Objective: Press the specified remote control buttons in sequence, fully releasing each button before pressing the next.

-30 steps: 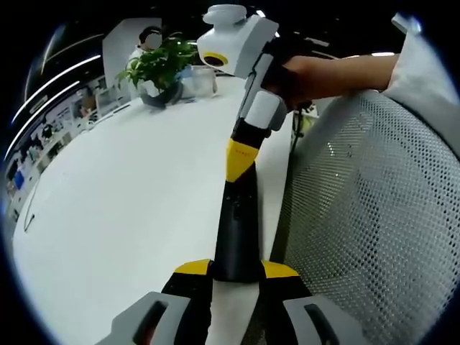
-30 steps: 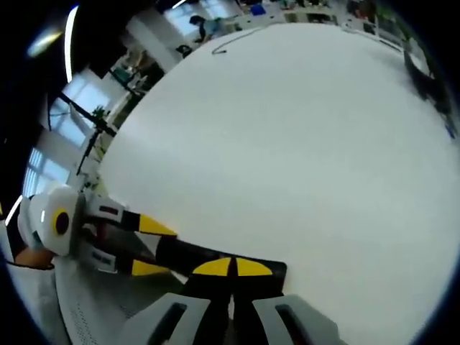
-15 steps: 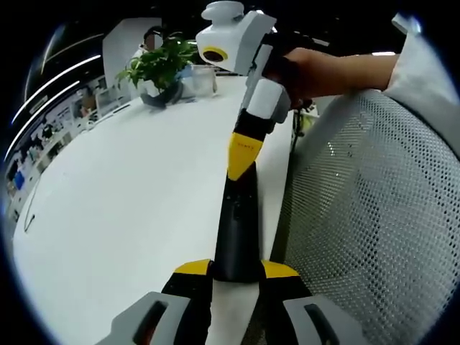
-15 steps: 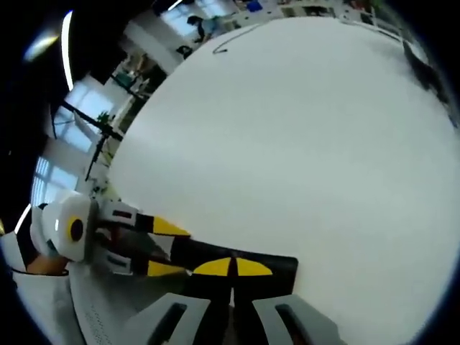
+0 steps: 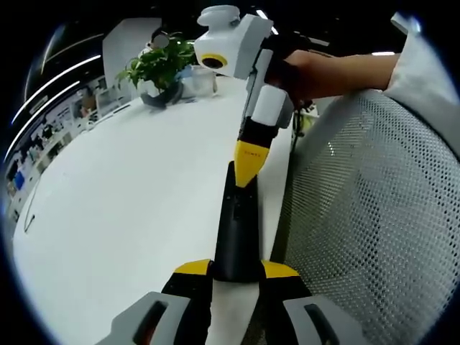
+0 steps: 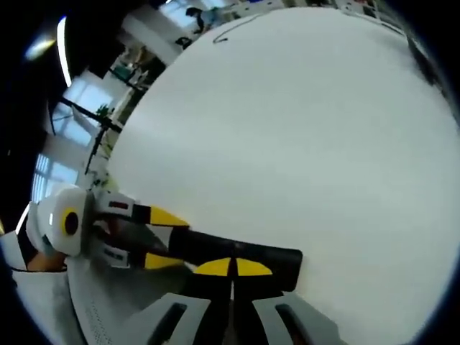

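A long black remote control (image 5: 236,230) lies lengthwise over the right edge of the white table (image 5: 129,194). My left gripper (image 5: 236,269) is shut on its near end, one yellow-tipped jaw on each side. From above, the right gripper (image 5: 246,171) comes down in a person's hand (image 5: 316,72), jaws shut, its yellow tip on the remote's far part. In the right gripper view the right gripper (image 6: 231,267) is shut with its yellow tips against the remote (image 6: 251,251), and the left gripper (image 6: 159,237) clasps the remote's left end.
A grey mesh chair back (image 5: 366,215) stands close on the right of the table edge. A potted plant (image 5: 159,68) and a clear container (image 5: 202,79) sit at the table's far end. A thin cable (image 6: 230,34) lies far across the table.
The right gripper's tip has slid a little along the remote toward my left gripper. The left gripper and the remote have stayed put.
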The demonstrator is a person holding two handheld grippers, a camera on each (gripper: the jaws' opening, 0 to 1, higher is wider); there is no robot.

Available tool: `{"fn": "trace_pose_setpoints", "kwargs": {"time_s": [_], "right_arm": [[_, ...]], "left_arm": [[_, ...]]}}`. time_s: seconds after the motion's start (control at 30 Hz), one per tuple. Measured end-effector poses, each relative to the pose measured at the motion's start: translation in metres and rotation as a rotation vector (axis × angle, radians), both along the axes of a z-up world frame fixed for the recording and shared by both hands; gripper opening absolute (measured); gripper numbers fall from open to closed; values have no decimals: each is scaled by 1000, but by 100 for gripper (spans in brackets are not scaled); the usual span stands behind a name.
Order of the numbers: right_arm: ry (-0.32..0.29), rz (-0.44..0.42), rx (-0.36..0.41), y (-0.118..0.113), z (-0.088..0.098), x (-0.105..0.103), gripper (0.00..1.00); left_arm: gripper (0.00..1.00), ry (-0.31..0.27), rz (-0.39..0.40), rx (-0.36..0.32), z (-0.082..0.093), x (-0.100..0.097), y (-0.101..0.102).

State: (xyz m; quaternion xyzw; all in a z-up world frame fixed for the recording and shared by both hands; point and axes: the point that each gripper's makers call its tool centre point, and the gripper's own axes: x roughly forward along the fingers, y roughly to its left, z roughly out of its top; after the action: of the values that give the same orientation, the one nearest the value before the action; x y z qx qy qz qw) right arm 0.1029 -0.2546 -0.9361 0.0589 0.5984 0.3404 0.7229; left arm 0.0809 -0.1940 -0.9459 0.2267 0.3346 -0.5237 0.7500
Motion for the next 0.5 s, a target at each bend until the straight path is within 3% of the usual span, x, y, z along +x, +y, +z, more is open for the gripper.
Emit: {"fn": "trace_pose_setpoints", "kwargs": {"time_s": [0.17, 0.5], "right_arm": [[-22, 15, -23, -1, -1, 0, 0], [4, -28, -4, -2, -2, 1, 0]], "left_arm": [[24, 0, -1, -1, 0, 0, 0], [24, 2, 5, -1, 0, 0, -1]]}}
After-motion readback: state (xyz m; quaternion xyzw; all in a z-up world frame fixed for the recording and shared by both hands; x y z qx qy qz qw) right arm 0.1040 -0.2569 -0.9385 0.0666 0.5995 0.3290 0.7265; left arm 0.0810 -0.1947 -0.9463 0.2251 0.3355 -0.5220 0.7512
